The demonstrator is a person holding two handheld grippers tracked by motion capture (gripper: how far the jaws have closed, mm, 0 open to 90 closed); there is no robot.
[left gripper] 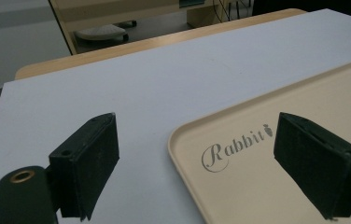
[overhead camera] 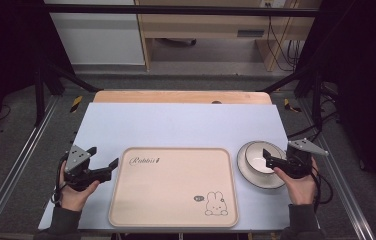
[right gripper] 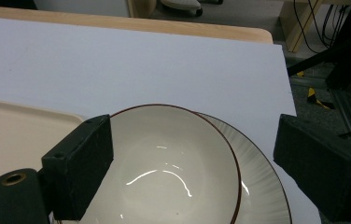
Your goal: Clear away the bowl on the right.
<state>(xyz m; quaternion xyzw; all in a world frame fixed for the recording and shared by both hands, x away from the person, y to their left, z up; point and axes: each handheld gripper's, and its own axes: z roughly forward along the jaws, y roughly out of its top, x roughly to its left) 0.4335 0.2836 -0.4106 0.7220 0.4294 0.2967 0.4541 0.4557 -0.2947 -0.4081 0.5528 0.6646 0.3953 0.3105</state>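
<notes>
- left tongs [overhead camera: 105,161] are spread wide by the tray's [overhead camera: 176,210] left edge, holding nothing.
- right tongs [overhead camera: 267,157] are spread wide over the white bowl [overhead camera: 257,156], not pinching it.
- bowl sits on a plate [overhead camera: 248,175], right of the tray, on the tabletop [overhead camera: 176,125].
- tray says "rabbit" [left gripper: 234,148] and has a bunny picture [overhead camera: 216,204].

Lab — black frame [overhead camera: 51,75], cables [overhead camera: 281,45], covered table [overhead camera: 176,125]
</notes>
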